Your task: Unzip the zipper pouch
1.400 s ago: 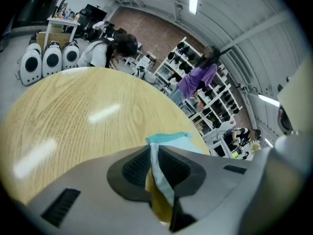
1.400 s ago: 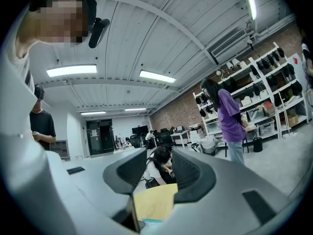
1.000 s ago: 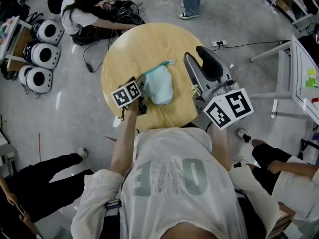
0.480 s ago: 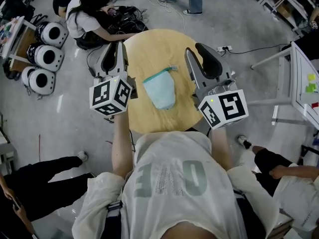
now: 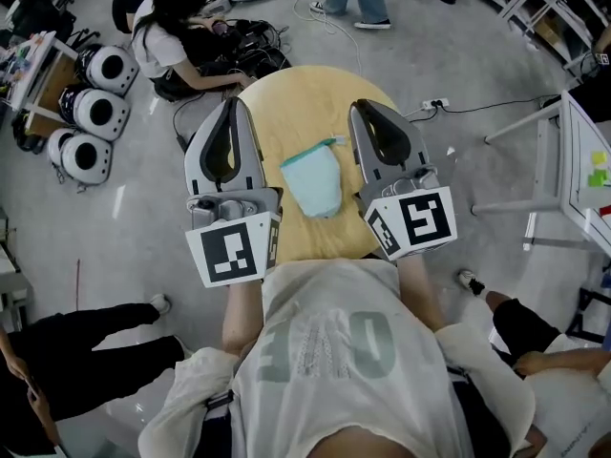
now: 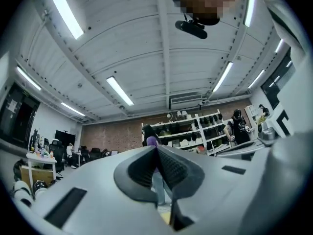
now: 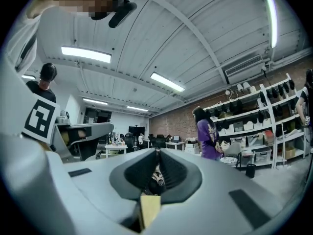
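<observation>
Reading first: each tongs unit carries a cube with black-and-white square markers, no words on them. The person's white shirt bears large pale green letters, something like "OE" over more letters; seen from above they don't read for sure. No brand or label shows on the pouch.

Zipper pouch: light mint-teal fabric, soft and a bit rumpled, rounded at the near end, with a straighter edge at the far end where a darker teal zipper band runs. A small tab sticks out at its far right corner. Can't tell from the head view whether the zipper is open or closed. It lies flat near the middle of the round light-wood worktop, alone on it.

Left tongs are at the left of the pouch, right tongs at its right, both pointing to the far side and neither touching it. In the left gripper view the left tongs have just been closing and are clenched, pads meeting with nothing between. In the right gripper view the right tongs have also just been closing; tips together, nothing gripped.

Far left, a person sits on the floor by cables.
</observation>
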A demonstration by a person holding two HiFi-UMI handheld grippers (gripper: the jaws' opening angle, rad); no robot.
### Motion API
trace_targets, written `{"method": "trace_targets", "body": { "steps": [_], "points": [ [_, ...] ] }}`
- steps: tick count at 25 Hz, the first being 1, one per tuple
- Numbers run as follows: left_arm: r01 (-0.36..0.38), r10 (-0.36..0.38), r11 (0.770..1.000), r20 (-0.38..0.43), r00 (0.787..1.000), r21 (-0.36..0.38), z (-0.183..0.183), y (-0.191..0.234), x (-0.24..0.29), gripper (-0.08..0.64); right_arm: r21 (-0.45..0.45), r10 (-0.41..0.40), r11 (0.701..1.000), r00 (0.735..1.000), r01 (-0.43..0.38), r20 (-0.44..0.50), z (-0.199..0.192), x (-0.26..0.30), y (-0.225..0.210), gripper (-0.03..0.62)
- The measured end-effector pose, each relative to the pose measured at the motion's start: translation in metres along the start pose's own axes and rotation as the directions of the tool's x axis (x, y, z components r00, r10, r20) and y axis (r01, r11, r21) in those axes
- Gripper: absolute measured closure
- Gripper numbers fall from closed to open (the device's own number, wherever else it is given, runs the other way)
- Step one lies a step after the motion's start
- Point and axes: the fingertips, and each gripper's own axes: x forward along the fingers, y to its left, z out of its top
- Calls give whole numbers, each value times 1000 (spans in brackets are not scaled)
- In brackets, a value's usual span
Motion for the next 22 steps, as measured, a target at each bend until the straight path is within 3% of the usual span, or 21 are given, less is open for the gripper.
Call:
{"method": "trace_targets", "body": {
  "steps": [6, 22],
  "points": [
    [20, -19, 1000, -23, 1000, 17, -5, -8, -3, 534, -55, -15, 998, 1000, 14, -6, -2, -4, 9, 563],
    [26, -26, 999, -24, 999, 18, -7, -11, -4, 534, -51, -43, 998, 999, 42, -4, -4, -8, 2, 563]
  ]
}}
